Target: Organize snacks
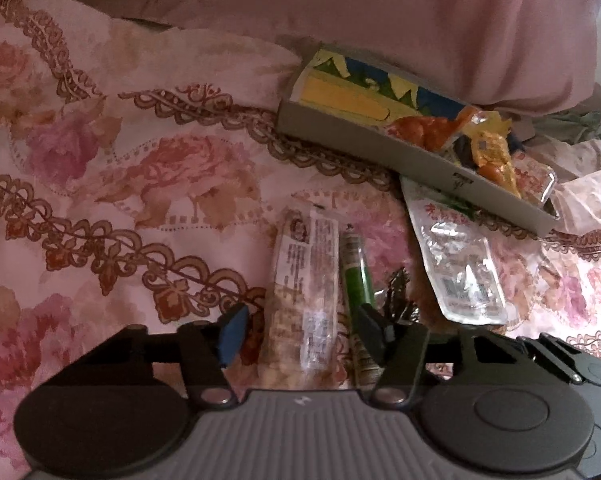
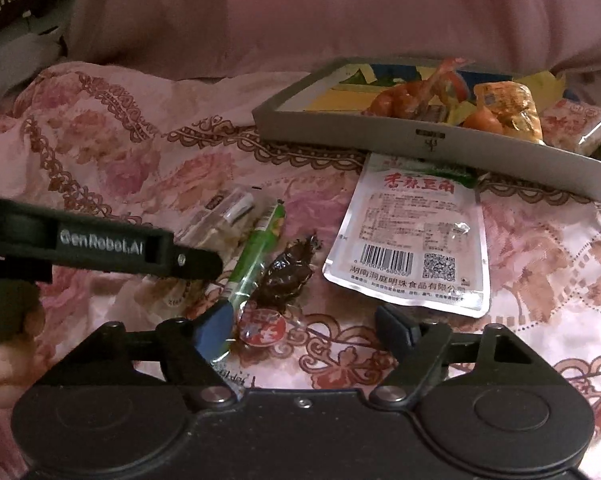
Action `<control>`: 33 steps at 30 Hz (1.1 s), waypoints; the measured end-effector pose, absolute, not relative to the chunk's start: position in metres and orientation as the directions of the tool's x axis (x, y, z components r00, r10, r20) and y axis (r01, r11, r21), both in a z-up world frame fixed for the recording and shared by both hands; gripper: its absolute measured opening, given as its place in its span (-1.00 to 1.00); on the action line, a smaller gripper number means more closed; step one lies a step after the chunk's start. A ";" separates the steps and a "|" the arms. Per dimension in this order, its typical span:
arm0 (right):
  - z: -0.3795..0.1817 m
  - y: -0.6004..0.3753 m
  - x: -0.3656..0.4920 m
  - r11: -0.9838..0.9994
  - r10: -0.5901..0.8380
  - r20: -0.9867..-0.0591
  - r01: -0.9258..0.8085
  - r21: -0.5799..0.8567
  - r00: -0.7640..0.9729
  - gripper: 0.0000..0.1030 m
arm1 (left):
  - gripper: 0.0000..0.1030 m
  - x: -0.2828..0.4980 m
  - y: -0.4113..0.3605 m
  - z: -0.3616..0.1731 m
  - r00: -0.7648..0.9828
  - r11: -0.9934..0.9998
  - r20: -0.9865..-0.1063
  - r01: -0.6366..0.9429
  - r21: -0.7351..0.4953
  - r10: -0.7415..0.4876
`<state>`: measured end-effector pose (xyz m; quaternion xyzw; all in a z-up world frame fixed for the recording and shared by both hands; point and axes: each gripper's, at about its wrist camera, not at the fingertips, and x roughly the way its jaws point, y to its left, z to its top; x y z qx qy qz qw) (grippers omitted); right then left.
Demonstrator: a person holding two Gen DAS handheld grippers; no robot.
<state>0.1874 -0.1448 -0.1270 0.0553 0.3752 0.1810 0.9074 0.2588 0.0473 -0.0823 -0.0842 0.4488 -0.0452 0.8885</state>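
On floral bedspread, snacks beside grey tray.

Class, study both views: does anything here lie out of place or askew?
Yes. The white pouch lies on the bedspread, its top edge tucked under the grey tray that holds other snacks. The long clear packet, green stick and dark wrapped snack also lie loose outside the tray.

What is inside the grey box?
The grey box holds orange snack packs and a white-red pack at one end, on a yellow and blue printed liner. Anything beneath the packs is covered.
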 end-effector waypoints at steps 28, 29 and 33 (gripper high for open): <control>-0.128 -0.132 0.185 0.925 0.346 -0.677 -0.358 0.129 0.650 -0.27 | -0.20 0.258 0.041 -0.087 0.585 0.991 -0.802 0.022 -0.132 -0.120; -0.128 -0.134 0.183 0.923 0.352 -0.675 -0.358 0.138 0.648 -0.28 | -0.20 0.257 0.039 -0.086 0.582 0.991 -0.805 0.019 -0.129 -0.116; -0.126 -0.141 0.179 0.918 0.378 -0.675 -0.350 0.184 0.634 -0.30 | -0.23 0.253 0.034 -0.085 0.571 0.992 -0.813 0.020 -0.122 -0.112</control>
